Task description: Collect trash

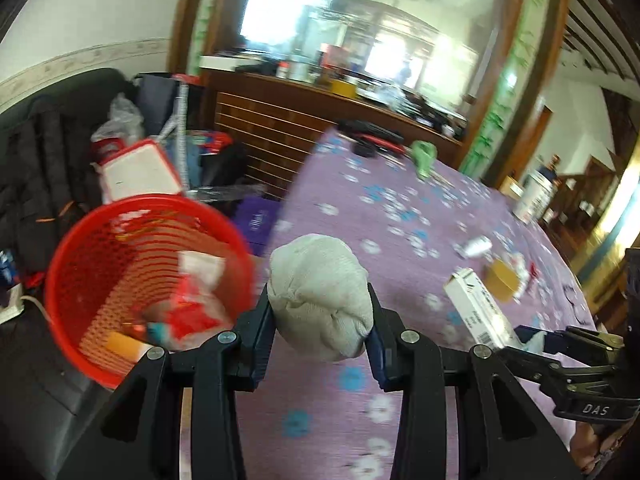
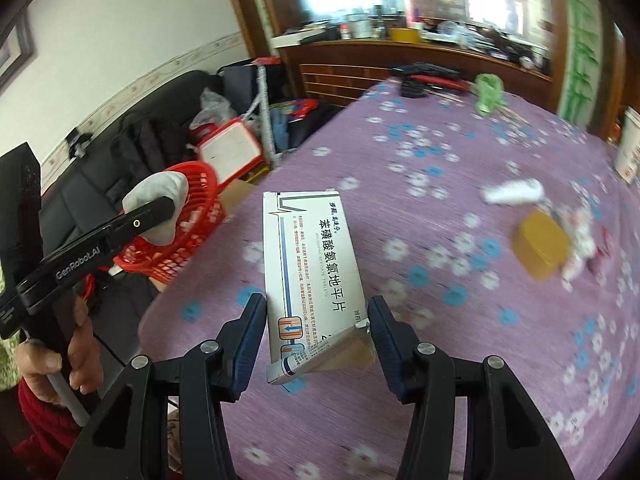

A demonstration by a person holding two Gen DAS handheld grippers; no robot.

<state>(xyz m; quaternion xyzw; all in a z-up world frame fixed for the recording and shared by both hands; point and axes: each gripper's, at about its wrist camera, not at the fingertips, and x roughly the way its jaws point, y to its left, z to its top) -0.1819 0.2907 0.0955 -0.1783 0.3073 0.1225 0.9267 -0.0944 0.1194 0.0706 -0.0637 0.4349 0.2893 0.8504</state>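
My left gripper (image 1: pixel 320 316) is shut on a balled grey-white cloth wad (image 1: pixel 320 296), held above the table's left edge, just right of the red mesh basket (image 1: pixel 80 256). The basket holds red and white wrappers and other scraps. My right gripper (image 2: pixel 318 316) is shut on a white medicine box (image 2: pixel 308 256) with blue print, its torn lower end between the pads, over the purple cloth. In the right wrist view the left gripper (image 2: pixel 160 216) and its wad (image 2: pixel 160 192) hang by the basket (image 2: pixel 200 208); a hand (image 2: pixel 52 364) holds its handle.
The table wears a purple flowered cloth (image 2: pixel 440 360). On it lie a yellow tape roll (image 2: pixel 540 240), a crumpled white scrap (image 2: pixel 512 192), a green crumpled thing (image 2: pixel 488 92) and dark tools (image 2: pixel 424 74). A black sofa (image 1: pixel 40 160) with bags stands left, a wooden sideboard (image 1: pixel 280 120) behind.
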